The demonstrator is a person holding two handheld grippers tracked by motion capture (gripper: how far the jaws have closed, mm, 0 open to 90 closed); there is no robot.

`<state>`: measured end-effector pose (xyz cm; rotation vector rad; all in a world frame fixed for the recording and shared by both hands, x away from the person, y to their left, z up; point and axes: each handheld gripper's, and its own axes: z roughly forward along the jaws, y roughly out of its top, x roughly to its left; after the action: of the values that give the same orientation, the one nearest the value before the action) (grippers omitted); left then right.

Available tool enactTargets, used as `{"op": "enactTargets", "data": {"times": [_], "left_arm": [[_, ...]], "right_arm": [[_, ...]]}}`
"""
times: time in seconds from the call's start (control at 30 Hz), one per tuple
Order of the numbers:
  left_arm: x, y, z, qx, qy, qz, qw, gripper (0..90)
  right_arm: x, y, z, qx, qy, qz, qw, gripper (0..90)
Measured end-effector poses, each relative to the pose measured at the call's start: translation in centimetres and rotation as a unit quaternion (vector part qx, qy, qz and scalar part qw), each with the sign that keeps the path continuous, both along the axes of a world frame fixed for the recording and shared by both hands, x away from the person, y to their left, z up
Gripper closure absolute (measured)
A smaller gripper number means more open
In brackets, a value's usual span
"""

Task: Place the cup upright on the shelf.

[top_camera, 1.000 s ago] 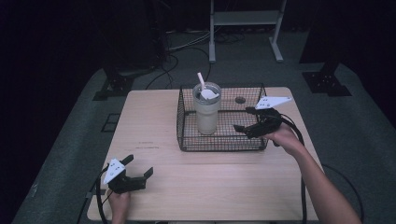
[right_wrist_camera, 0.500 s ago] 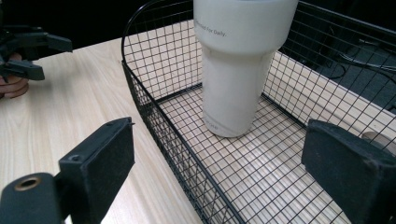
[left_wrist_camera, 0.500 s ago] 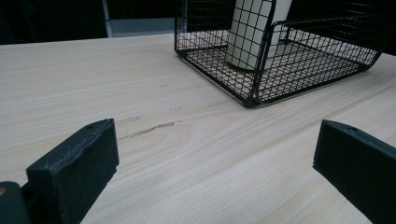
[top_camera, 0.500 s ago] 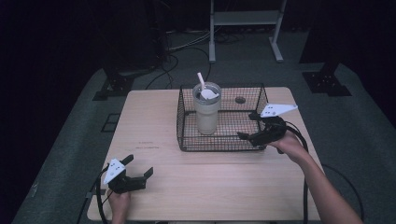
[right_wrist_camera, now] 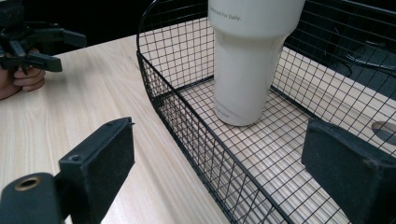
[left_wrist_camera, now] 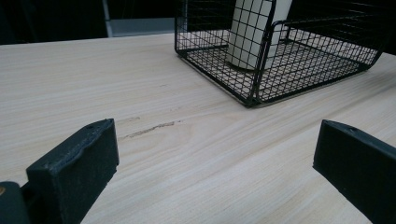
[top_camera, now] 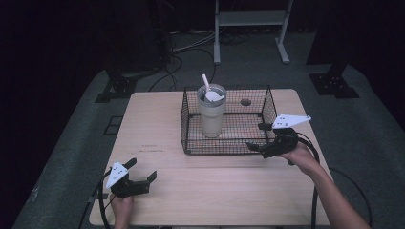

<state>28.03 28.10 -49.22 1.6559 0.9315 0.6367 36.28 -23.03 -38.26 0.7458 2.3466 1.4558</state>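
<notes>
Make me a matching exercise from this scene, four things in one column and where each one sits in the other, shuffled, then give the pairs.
Things:
1. tall cream tumbler with a straw
2. black wire basket
3. left gripper
4. right gripper

Places:
A. low over the table's near left corner, jaws open
B. standing upright inside the basket
C. at the basket's near right corner, jaws open
D. on the far middle of the pale wooden table

Pairs: 1-B, 2-D, 3-A, 4-C

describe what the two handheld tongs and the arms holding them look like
Both tongs, left and right, are black with two blocky, flat-faced jaws. Each carries a pale grey three-cornered plate dotted with small marks on top and trails a black cable. The forearms are bare, with no sleeves in view.
</notes>
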Motion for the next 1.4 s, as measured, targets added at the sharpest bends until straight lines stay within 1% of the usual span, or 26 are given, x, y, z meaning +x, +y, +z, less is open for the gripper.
{"op": "enactTargets", "data": {"times": [0.17,0.33,0.43,0.47,0.5,0.7,0.77,0.97,1.03,1.07,1.1,1.13,1.23,1.4], "left_arm": [[0.0,0.0,0.0,0.001,0.0,0.0,1.0,0.0],[0.0,0.0,0.0,0.001,0.0,0.0,1.0,0.0],[0.0,0.0,0.0,0.0,0.0,0.0,1.0,0.0],[0.0,0.0,0.0,0.001,0.0,0.0,1.0,0.0],[0.0,0.0,0.0,0.001,0.0,0.0,1.0,0.0],[0.0,0.0,0.0,0.001,0.0,0.0,1.0,0.0],[0.0,0.0,0.0,0.001,-0.001,0.0,1.0,0.0],[0.0,0.0,0.0,0.001,-0.001,0.0,1.0,0.0],[0.0,-0.1,0.0,0.001,-0.002,0.001,1.0,0.0],[0.0,-0.1,0.0,0.001,-0.002,0.001,1.0,0.0],[0.0,-0.1,0.0,0.001,-0.002,0.001,1.0,0.0],[0.0,-0.1,0.0,0.001,-0.002,0.001,1.0,0.0],[0.0,-0.1,0.0,0.0,-0.001,0.001,1.0,0.0],[0.0,-0.1,0.0,0.001,0.0,0.001,1.0,0.0]], "right_arm": [[-0.6,-0.4,-0.4,-0.001,-0.001,0.0,1.0,8.9],[-1.3,-0.7,-0.6,0.004,-0.004,0.002,1.0,8.9],[-1.6,-0.8,-0.8,0.003,-0.001,0.001,1.0,8.9],[-1.7,-0.8,-0.9,0.0,-0.003,0.001,1.0,8.9],[-1.8,-0.8,-0.9,0.003,-0.005,0.002,1.0,8.9],[-2.3,-1.1,-1.6,0.006,0.0,0.002,1.0,8.9],[-2.5,-1.2,-1.8,0.0,0.0,0.001,1.0,8.9],[-2.9,-1.5,-2.5,0.007,0.004,-0.001,1.0,8.9],[-3.0,-1.7,-2.6,0.005,0.008,-0.002,1.0,8.9],[-3.1,-1.7,-2.7,0.003,0.007,-0.002,1.0,8.9],[-3.2,-1.8,-2.7,0.007,0.005,-0.002,1.0,8.9],[-3.3,-1.8,-2.8,0.009,0.008,-0.002,0.9999,8.9],[-3.5,-2.0,-2.9,0.01,0.007,-0.003,0.9999,8.9],[-4.0,-2.4,-3.5,0.012,0.008,-0.007,0.9999,8.9]]}}
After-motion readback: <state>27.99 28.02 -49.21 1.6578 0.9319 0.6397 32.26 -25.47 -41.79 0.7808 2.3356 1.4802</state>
